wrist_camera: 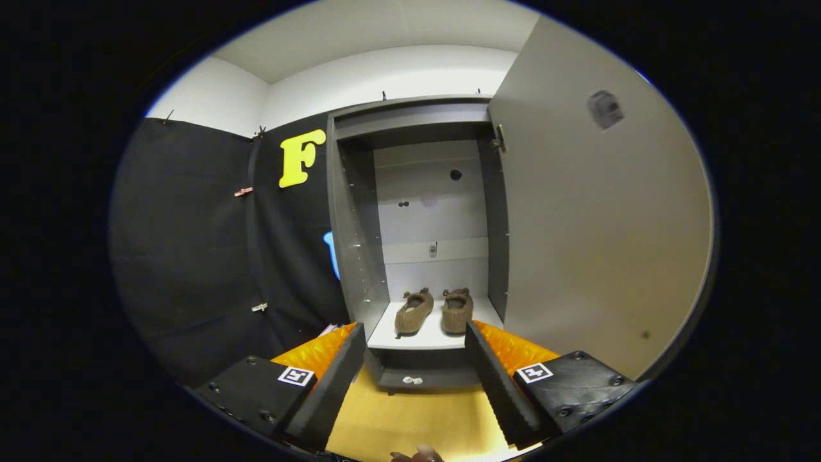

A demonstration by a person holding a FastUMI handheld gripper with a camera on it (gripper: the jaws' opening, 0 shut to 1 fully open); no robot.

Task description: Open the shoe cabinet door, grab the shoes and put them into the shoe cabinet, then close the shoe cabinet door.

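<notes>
So the tall grey shoe cabinet [359, 212] stands open straight ahead, its flat grey door [596, 224] swung wide to the right on its hinge. A pair of brown fuzzy slip-on shoes [435, 311] sits side by side on the white bottom shelf [417, 338], toes pointing toward the camera, not quite touching each other. The gripper [415, 350] has its fingers spread wide apart with nothing between them, well short of the shelf, and the shoes show up beyond the gap. Below the fingers is a yellowish wooden floor [410, 420]. A small white bit [412, 380] lies at the cabinet's dark base. Black cloth wall [192, 256] hangs to the left of the cabinet.
</notes>
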